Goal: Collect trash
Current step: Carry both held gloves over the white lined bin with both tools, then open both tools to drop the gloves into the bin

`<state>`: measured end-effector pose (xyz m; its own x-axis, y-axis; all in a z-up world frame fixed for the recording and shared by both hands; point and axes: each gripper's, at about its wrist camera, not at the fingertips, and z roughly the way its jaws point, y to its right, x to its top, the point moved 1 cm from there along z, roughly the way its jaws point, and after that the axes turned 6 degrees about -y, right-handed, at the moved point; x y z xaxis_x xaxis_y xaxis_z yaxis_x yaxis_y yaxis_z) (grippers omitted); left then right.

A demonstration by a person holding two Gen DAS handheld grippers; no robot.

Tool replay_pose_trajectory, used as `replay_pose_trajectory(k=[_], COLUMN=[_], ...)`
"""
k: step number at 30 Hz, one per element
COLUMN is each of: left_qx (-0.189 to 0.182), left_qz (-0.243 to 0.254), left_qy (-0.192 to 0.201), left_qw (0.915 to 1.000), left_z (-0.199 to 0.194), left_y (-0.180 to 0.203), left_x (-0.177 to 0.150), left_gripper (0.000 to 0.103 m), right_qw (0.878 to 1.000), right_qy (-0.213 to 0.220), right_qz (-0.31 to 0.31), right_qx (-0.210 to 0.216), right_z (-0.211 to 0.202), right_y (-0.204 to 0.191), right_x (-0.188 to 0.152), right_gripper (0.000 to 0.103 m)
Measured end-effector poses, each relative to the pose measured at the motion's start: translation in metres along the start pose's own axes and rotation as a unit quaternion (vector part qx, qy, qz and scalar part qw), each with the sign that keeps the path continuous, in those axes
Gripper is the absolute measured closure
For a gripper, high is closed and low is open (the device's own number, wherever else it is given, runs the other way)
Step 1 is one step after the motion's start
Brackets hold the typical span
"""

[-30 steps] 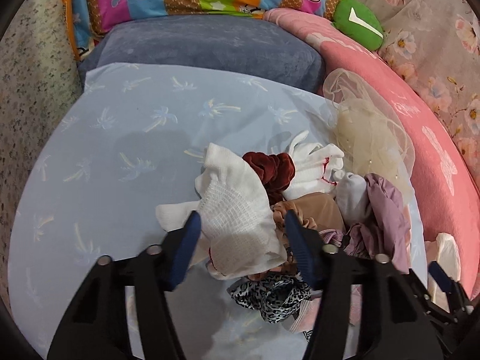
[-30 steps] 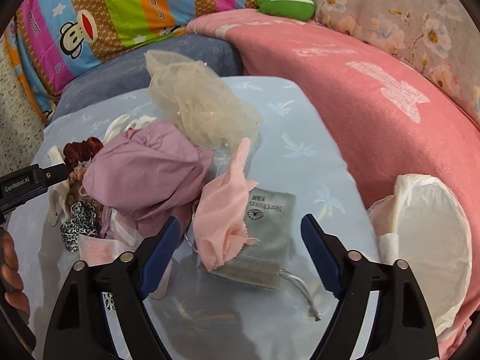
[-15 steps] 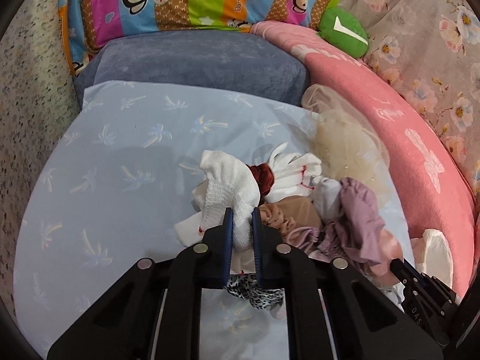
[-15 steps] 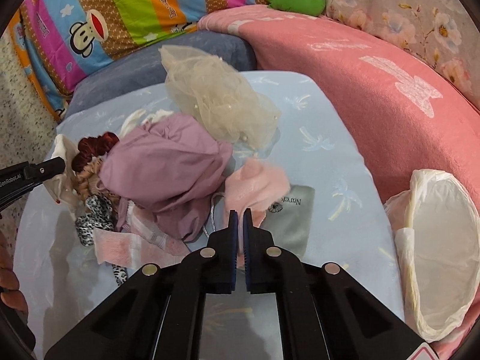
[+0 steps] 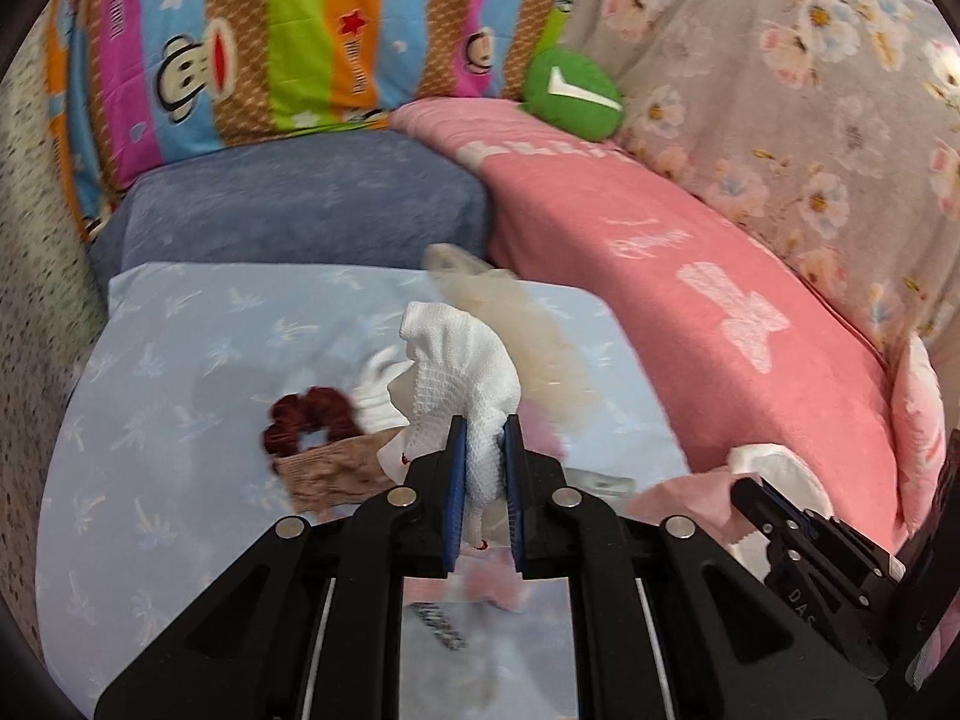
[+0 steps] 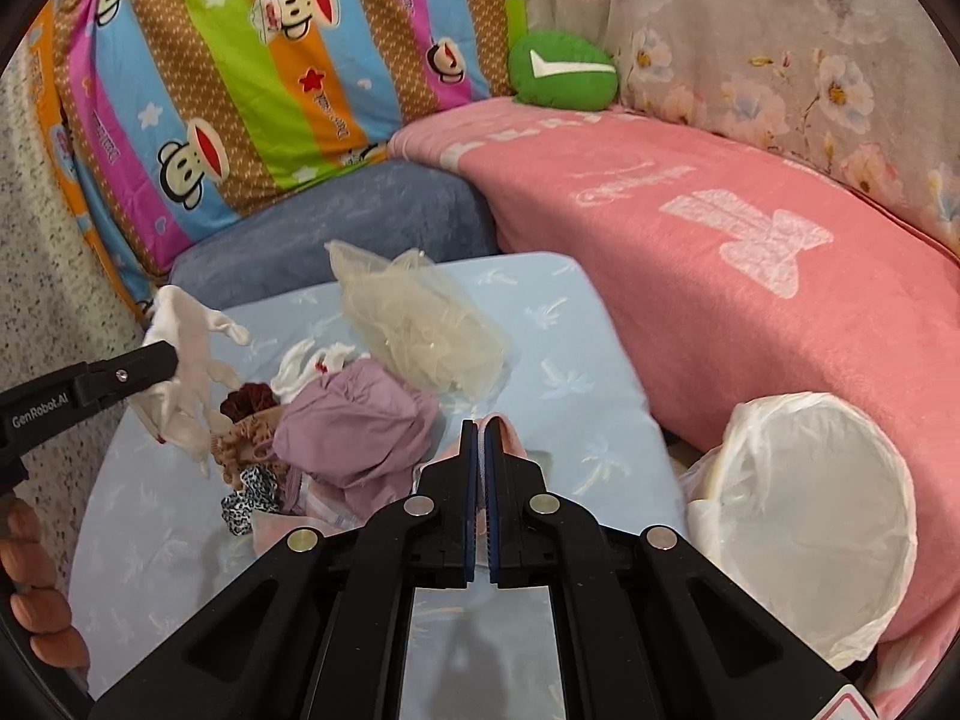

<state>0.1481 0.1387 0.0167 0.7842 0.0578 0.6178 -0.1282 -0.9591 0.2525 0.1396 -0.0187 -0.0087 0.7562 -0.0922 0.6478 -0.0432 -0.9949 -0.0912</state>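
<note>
Jaws of both grippers clamped: left gripper [image 5: 483,450] on white cloth [image 5: 462,360], right gripper [image 6: 480,450] on pink cloth [image 6: 507,435].

Bedding around my bed

Monkey-print pillow [image 6: 252,78] leans behind a blue cushion [image 6: 336,222]; a green plush [image 6: 561,69] sits on the pink blanket [image 6: 750,276], floral cloth [image 6: 810,48] beyond.

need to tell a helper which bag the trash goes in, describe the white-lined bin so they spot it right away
Start at the long pink blanket that curves along the right side of the light blue sheet. At its near end, tucked against its lower edge, stands the bin. It is the only round, open-mouthed container here, lined with a crinkled white plastic bag, whereas the pile on the sheet is all soft fabric.
</note>
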Motion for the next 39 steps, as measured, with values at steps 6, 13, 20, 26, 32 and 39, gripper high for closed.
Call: replay_pose_trajectory(k=[6,13,20,26,32,39], left_qx=[-0.047,-0.101,-0.145,-0.171,-0.17,-0.141], left_qz=[0.051,0.105,0.151,0.185,0.196,0.196], left_qy=[-0.007,-0.029,-0.049,-0.079,-0.089,-0.049], left_qw=[0.9976,0.9889,0.9766,0.9645,0.9615,0.9693], left_z=[0.006,0.02,0.031,0.046,0.052,0.043], left_y=[0.061,0.13,0.192,0.232,0.254,0.256], left_x=[0.0,-0.01,-0.023,-0.036,-0.043,-0.04], left_gripper=[0.091,0.091,0.091,0.089,0.042,0.021], right_qw=[0.999,0.995,0.987,0.982,0.979,0.976], right_qy=[0.029,0.045,0.045,0.041,0.038,0.044], right_qz=[0.025,0.07,0.121,0.146,0.157,0.168], right_qx=[-0.014,-0.057,-0.095,-0.115,-0.121,-0.128], right_z=[-0.035,-0.064,-0.078,-0.082,-0.08,-0.083], right_y=[0.041,0.108,0.172,0.208,0.223,0.231], right_x=[0.001,-0.007,-0.023,-0.034,-0.04,-0.043], right_gripper=[0.101,0.101,0.101,0.101,0.096,0.072])
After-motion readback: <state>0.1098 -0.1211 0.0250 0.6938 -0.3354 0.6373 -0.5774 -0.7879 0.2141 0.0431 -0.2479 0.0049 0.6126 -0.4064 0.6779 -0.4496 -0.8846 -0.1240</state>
